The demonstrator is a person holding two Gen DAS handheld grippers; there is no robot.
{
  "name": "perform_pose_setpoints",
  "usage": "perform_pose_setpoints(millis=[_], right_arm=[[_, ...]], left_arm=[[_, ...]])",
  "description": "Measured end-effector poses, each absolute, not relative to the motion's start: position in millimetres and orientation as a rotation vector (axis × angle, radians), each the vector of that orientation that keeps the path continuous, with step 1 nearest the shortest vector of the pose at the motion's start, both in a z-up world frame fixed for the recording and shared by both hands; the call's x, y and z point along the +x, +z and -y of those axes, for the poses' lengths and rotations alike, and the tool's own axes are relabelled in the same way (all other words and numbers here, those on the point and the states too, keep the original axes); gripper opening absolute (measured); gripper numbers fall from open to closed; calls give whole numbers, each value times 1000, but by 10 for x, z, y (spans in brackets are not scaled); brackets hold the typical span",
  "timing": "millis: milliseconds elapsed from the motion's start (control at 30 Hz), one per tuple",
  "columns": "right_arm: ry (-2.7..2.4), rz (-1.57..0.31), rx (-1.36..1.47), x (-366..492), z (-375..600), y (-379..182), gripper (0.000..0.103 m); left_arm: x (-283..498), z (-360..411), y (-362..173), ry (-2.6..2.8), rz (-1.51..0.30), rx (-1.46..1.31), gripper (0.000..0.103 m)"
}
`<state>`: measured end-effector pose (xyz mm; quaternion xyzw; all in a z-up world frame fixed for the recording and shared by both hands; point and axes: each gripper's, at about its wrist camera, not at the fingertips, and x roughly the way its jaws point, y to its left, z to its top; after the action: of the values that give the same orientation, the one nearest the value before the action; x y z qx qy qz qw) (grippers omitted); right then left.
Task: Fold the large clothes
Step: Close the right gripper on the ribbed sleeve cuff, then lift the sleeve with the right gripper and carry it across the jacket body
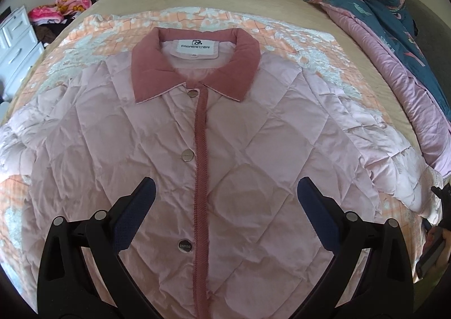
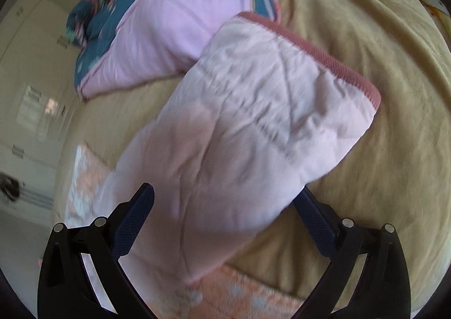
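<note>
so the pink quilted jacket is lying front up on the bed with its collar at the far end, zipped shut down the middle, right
Not quite. The pink quilted jacket does lie front up on the bed with its collar at the far end, but it closes with round metal snap buttons beside a corded placket, not a zip. The left wrist view shows this.

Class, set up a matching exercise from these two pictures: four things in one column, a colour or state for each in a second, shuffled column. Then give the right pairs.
Things
1. collar
2. jacket
3. duvet
4. left gripper

Colour or state
A. dark teal with a flower print, bunched at the bed's edge
B. open, holding nothing
C. dusty rose
D. pale pink, quilted, buttoned up

Pairs: 1-C, 2-D, 3-A, 4-B
</note>
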<state>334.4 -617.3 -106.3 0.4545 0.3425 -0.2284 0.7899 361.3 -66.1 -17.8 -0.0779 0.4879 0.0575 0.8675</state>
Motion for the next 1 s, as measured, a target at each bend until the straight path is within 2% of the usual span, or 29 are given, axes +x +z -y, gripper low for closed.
perform_pose_setpoints(millis=[67,133,167,233,333,700,1000], right_arm=[[-506,-707,1010,3314,6228,-1081,90],[-520,-676,1034,3262,6274,-1077,74],[-517,-656,1047,3233,6295,-1065,56],[-474,-611,1041,3189,6294,-998,43],[-391,-563,979,3194,6218,-782,19],[-168,-444,699,3358,5556,425,15],[-43,-382,489,3542,4730,1152,15]], left_arm=[[3615,638,-171,121,-1021,-165,94],[3621,599,-158,118,-1020,-173,94],[3622,585,-152,119,-1019,-176,94],[3620,549,-129,117,-1016,-181,94],[3606,496,-69,112,-1011,-183,94],[3547,314,252,75,-979,-207,94],[3471,12,550,41,-952,-222,94]])
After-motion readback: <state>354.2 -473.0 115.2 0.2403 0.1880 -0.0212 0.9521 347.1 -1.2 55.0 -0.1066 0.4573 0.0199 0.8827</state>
